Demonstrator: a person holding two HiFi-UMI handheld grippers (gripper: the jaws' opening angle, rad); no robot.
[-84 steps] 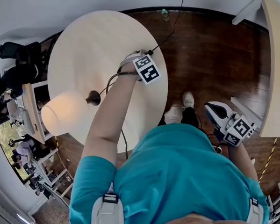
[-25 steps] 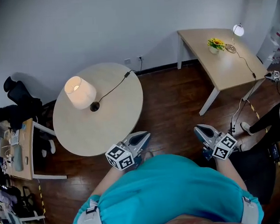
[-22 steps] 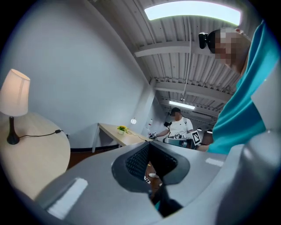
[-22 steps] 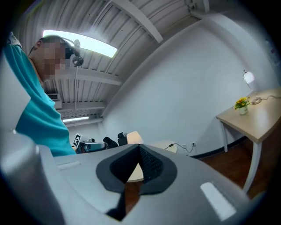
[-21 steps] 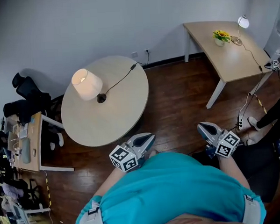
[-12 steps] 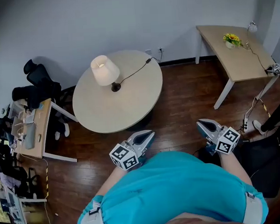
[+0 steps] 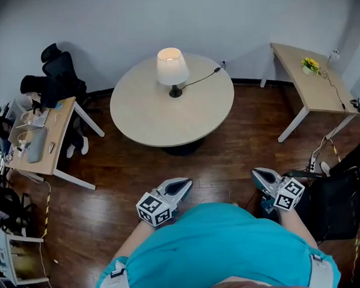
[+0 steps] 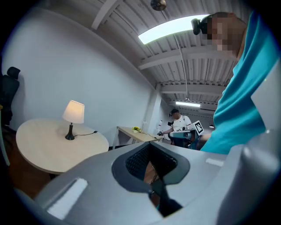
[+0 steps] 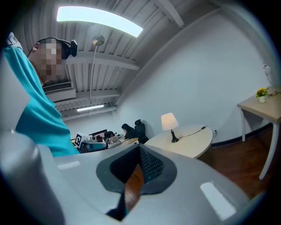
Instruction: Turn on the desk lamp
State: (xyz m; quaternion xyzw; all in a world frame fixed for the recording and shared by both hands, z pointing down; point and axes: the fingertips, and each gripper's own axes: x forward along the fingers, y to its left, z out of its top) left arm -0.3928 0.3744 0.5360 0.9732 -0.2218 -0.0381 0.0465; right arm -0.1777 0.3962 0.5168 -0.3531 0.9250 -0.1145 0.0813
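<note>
The desk lamp stands lit on the round table, its white shade glowing and its black cord running off the far edge. Both grippers hang close to my body, well short of the table. My left gripper is shut with nothing in it. My right gripper looks shut and holds nothing too. The lamp shows far off in the left gripper view beyond the left gripper. It also shows as the lamp in the right gripper view beyond the right gripper.
A rectangular desk with yellow flowers stands at the right. A cluttered small desk and a black office chair are at the left. Another person stands far off. Dark wood floor lies between me and the table.
My left gripper has come away from the lamp's cord and back to my body. I have stepped away from the table, and the view has swung so the lamp sits centred; it stays lit.
</note>
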